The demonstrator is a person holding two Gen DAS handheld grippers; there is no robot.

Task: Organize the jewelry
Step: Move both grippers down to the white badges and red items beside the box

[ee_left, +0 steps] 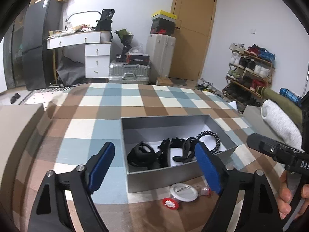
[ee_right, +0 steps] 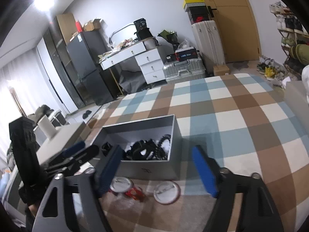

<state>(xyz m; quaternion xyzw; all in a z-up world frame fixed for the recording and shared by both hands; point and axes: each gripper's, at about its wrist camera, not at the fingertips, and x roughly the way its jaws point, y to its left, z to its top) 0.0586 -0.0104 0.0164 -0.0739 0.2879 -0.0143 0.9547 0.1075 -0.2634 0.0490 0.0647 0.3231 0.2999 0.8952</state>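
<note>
Both hand-held grippers — left hand-held gripper [ee_left: 154, 167], right hand-held gripper [ee_right: 158, 171] — gape wide, empty, before the open grey cardboard box [ee_left: 164, 179]; "DAS" lettering marks the right one's black body [ee_left: 304, 164].

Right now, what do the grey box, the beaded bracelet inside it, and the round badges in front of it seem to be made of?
Box: probably cardboard with a matte grey finish; thin, straight walls, no shine.
Bracelet: dark, slightly glossy round beads, perhaps stone or plastic; I cannot tell which.
Badges: likely metal backs, pale and reflective with a raised rim; one shows a pin.
</note>
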